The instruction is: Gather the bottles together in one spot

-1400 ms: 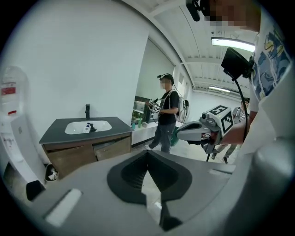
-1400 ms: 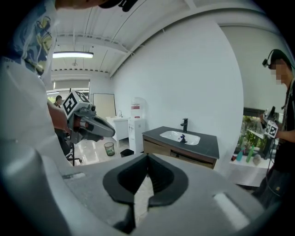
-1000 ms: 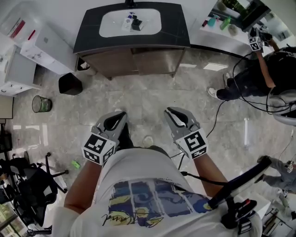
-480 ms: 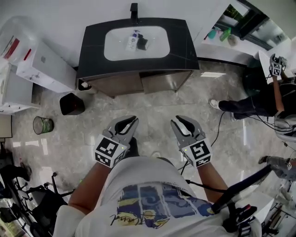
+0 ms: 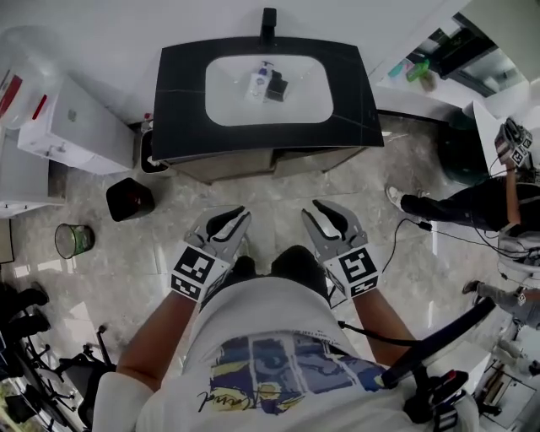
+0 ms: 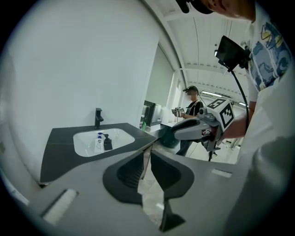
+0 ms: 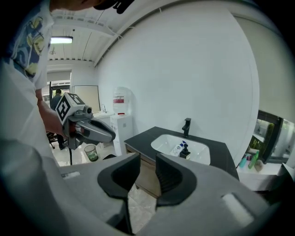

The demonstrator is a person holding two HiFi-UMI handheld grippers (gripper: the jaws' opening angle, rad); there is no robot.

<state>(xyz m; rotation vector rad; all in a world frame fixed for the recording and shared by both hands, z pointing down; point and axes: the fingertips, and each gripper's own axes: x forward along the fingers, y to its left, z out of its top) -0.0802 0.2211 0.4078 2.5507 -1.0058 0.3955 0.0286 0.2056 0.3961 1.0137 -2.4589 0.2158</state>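
Note:
A white bottle (image 5: pixel 258 82) lies in the white sink basin (image 5: pixel 304 97), and a black pump bottle (image 5: pixel 275 87) stands right beside it. They also show as the white bottle (image 6: pixel 98 143) and black bottle (image 6: pixel 107 142) in the left gripper view, and as the white bottle (image 7: pixel 177 149) and black bottle (image 7: pixel 185 151) in the right gripper view. My left gripper (image 5: pixel 237 216) is held over the floor well short of the vanity. Its jaws are opening by a narrow gap with nothing between them. My right gripper (image 5: pixel 319 211), level with it, is opening wide and is also empty.
The black countertop (image 5: pixel 181 101) carries a black faucet (image 5: pixel 268 18) at the back. A white cabinet (image 5: pixel 67 118), a black bin (image 5: pixel 129 199) and a mesh basket (image 5: pixel 73 240) stand at the left. Another person (image 5: pixel 472 202) stands at the right, near a ledge with green bottles (image 5: pixel 416 69).
I have come closer to the vanity, which now fills more of the head view. Both grippers moved forward with me. The right jaws spread wider and the left jaws parted slightly.

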